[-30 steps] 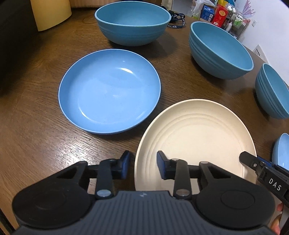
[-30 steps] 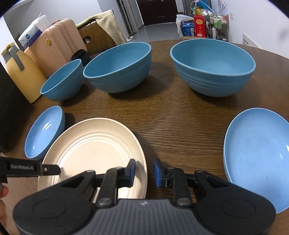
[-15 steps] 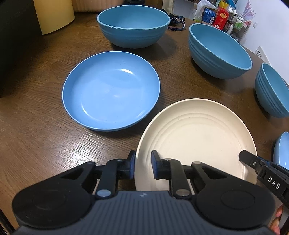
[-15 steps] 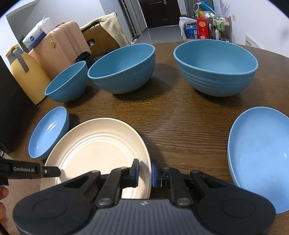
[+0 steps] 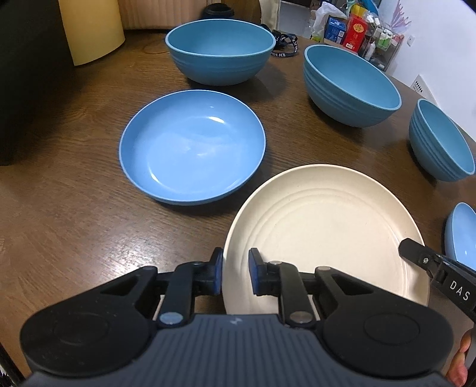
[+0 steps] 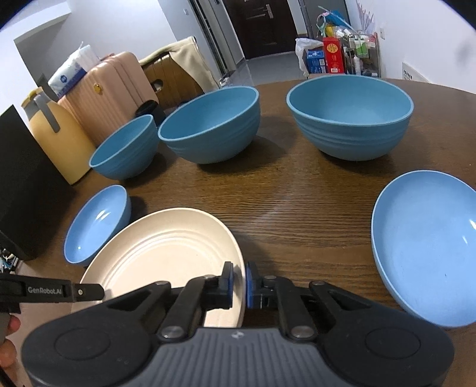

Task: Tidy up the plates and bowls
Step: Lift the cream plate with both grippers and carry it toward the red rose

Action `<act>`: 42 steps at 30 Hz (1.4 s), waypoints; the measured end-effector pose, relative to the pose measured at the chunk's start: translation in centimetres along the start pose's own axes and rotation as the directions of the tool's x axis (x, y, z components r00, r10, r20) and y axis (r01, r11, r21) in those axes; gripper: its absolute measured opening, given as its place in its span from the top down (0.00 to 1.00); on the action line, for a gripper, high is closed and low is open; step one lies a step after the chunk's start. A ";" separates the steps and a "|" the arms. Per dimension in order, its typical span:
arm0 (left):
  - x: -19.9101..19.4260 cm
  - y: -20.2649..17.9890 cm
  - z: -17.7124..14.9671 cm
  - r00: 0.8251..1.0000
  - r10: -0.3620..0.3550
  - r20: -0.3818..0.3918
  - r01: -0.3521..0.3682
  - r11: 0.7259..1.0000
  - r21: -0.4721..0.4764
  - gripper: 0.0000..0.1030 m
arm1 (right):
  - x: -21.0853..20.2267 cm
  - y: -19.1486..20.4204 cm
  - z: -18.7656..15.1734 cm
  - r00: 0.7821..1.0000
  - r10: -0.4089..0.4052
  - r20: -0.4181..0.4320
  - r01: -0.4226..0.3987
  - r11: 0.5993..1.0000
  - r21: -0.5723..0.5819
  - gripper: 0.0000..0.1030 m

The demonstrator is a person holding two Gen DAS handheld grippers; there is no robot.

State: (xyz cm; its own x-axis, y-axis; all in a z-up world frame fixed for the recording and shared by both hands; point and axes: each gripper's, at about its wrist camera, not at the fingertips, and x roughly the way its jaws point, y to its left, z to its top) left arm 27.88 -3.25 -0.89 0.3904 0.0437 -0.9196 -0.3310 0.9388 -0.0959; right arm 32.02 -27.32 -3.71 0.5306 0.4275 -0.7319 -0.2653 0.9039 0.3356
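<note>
Left wrist view: left hand-held gripper [image 5: 235, 275] clamps the cream plate [image 5: 324, 235] rim at 6 o'clock; blue plate [image 5: 192, 146] lies at 11 — nothing stacked yet.

Right wrist view: right hand-held gripper [image 6: 239, 285] pinches the same plate's [image 6: 160, 256] rim at 6 o'clock; bowls sit apart on the bench [image 6: 297, 196].

You're working at a dark wooden desk [image 6: 297, 208] in a white-walled room, with a pink suitcase [image 6: 119, 89] upper left and a dark door [image 6: 261, 26] at top centre.
</note>
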 end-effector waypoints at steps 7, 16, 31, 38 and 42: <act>-2.1 1.9 -1.1 0.999 0.004 0.033 -0.004 1.000 0.002 0.82 | -1.6 2.2 -1.3 1.000 0.009 0.019 -0.008 0.999 -0.032 0.92; -4.7 6.5 -2.3 0.997 0.009 0.081 -0.006 0.999 -0.035 0.82 | -2.5 6.6 -2.9 0.999 0.029 0.017 -0.027 0.997 -0.078 0.92; -6.2 16.3 -3.2 0.992 0.039 0.116 -0.021 0.987 -0.157 0.82 | -1.3 16.2 -5.5 0.998 0.060 -0.011 -0.061 0.985 -0.163 0.92; -5.6 20.6 -3.1 0.992 0.056 0.112 -0.032 0.978 -0.204 0.82 | 0.6 20.1 -6.3 0.997 0.066 -0.040 -0.073 0.979 -0.191 0.91; -5.0 22.6 -2.9 0.992 0.064 0.106 -0.039 0.974 -0.222 0.82 | 1.8 21.9 -6.6 0.997 0.063 -0.051 -0.072 0.976 -0.205 0.91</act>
State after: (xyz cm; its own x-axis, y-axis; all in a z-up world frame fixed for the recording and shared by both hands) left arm 15.97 16.78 0.49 0.4576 0.1399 -0.8781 -0.5285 0.8369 -0.1421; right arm 21.83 -6.86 -1.60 0.4716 0.4818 -0.7386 -0.4619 0.8484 0.2586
